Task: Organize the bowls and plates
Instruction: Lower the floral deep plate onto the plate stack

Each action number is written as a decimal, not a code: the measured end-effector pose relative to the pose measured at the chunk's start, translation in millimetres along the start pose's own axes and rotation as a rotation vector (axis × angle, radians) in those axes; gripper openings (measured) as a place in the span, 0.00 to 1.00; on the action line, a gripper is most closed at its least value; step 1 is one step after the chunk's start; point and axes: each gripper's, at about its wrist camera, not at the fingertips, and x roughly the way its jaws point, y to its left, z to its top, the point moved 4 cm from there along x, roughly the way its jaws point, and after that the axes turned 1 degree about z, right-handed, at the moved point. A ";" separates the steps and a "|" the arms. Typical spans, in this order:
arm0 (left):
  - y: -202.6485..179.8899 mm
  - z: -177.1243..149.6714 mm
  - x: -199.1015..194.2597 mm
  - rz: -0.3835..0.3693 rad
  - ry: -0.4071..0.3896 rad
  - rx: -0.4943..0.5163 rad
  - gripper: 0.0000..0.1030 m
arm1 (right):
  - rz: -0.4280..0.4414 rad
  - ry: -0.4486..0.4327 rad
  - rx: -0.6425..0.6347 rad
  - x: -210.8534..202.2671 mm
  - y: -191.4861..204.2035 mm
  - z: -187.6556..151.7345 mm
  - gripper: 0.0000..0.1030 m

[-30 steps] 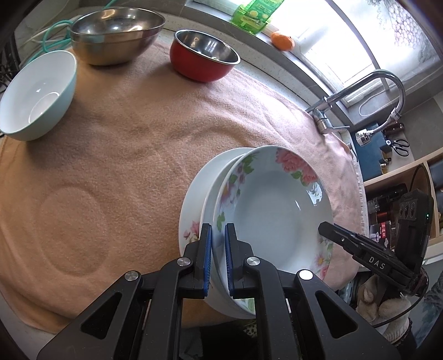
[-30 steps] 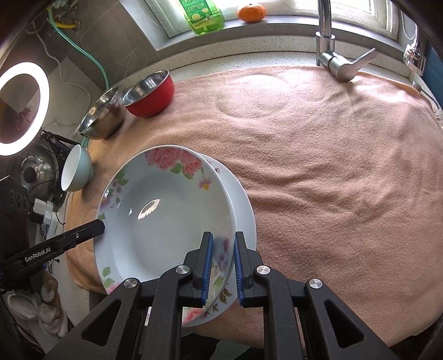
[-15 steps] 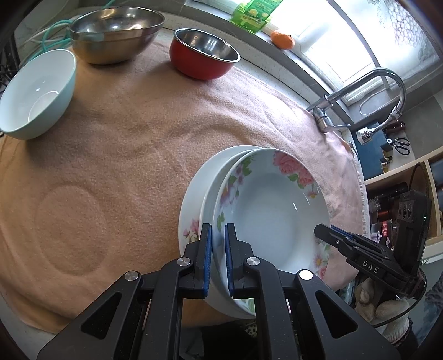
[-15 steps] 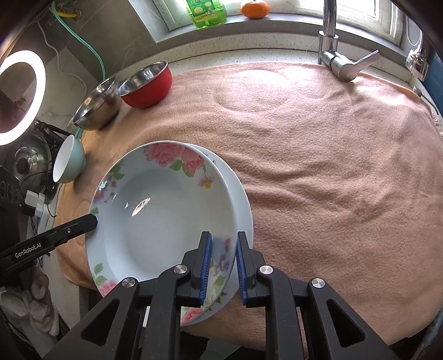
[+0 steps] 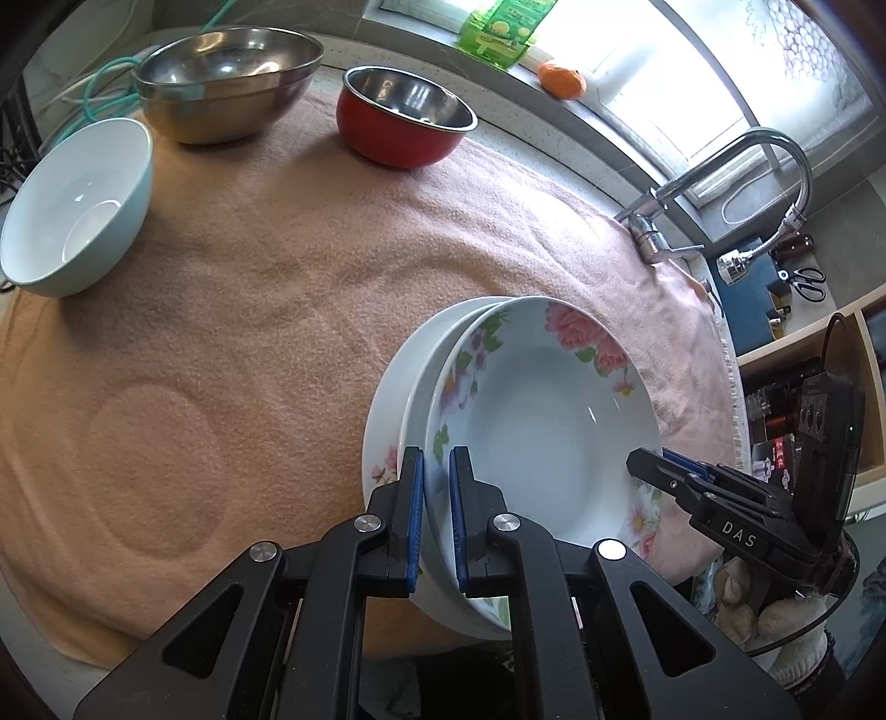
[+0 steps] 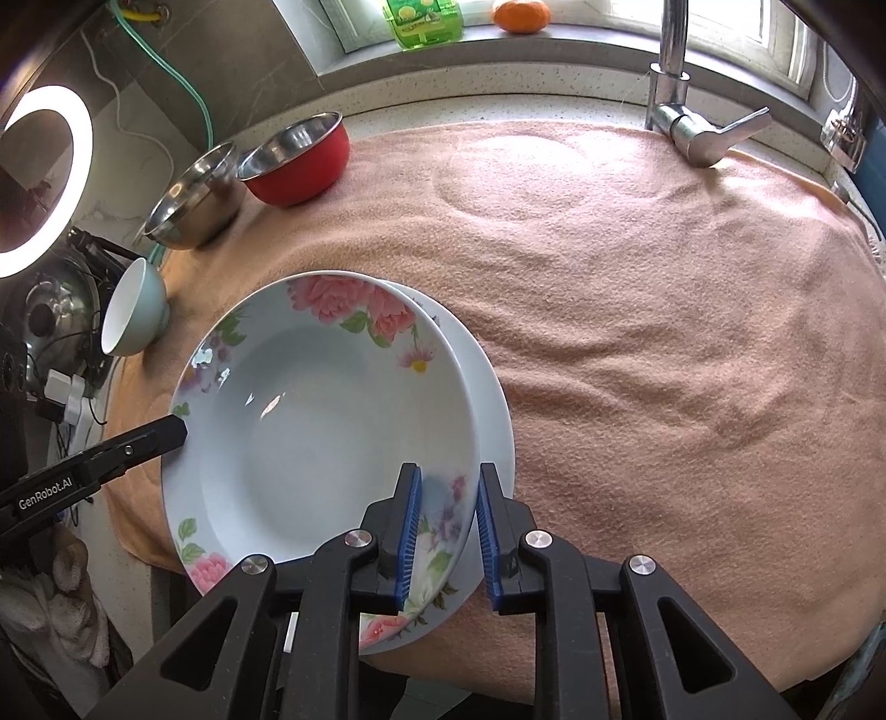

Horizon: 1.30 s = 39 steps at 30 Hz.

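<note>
Two floral plates lie stacked at the near edge of a peach towel (image 5: 249, 277). The top floral plate (image 5: 542, 432) sits a little off-centre on the lower plate (image 5: 393, 399). My left gripper (image 5: 436, 482) is shut on the top plate's near rim. In the right wrist view the top plate (image 6: 310, 443) has its right rim between the jaws of my right gripper (image 6: 447, 476). Those jaws are opening, and their blue pads stand clear of the rim. The right gripper (image 5: 645, 462) also shows at the plate's far side in the left wrist view.
A pale blue bowl (image 5: 72, 210), a steel bowl (image 5: 227, 83) and a red bowl (image 5: 404, 116) stand along the towel's far left. A faucet (image 5: 720, 166) rises at the right. An orange (image 5: 562, 80) and a green bottle (image 5: 501, 27) sit on the windowsill.
The right gripper's jaws have spread apart around the top plate's rim. The left gripper has kept its grip and its place.
</note>
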 end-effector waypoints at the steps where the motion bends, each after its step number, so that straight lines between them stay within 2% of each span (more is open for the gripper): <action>1: -0.9 -0.3 -0.6 0.004 -0.001 0.004 0.07 | -0.002 -0.002 0.000 0.2 0.2 0.1 0.19; 8: -2.8 7.4 -18.4 0.022 -0.061 0.029 0.07 | -0.001 -0.003 0.004 0.9 -0.7 -0.2 0.19; 16: 2.6 5.3 -12.5 0.049 -0.035 0.042 0.07 | -0.002 -0.003 0.004 -0.1 -1.3 0.4 0.19; 23: -1.3 1.4 -5.1 0.041 -0.013 0.048 0.07 | -0.015 -0.003 -0.010 0.1 1.9 0.2 0.19; 31: 2.9 2.0 -7.5 0.036 -0.025 0.030 0.07 | -0.004 -0.010 0.000 -1.3 0.3 -0.1 0.19; 39: 17.6 0.3 -22.1 0.052 -0.064 -0.006 0.07 | 0.005 -0.074 0.012 -19.9 1.3 4.2 0.19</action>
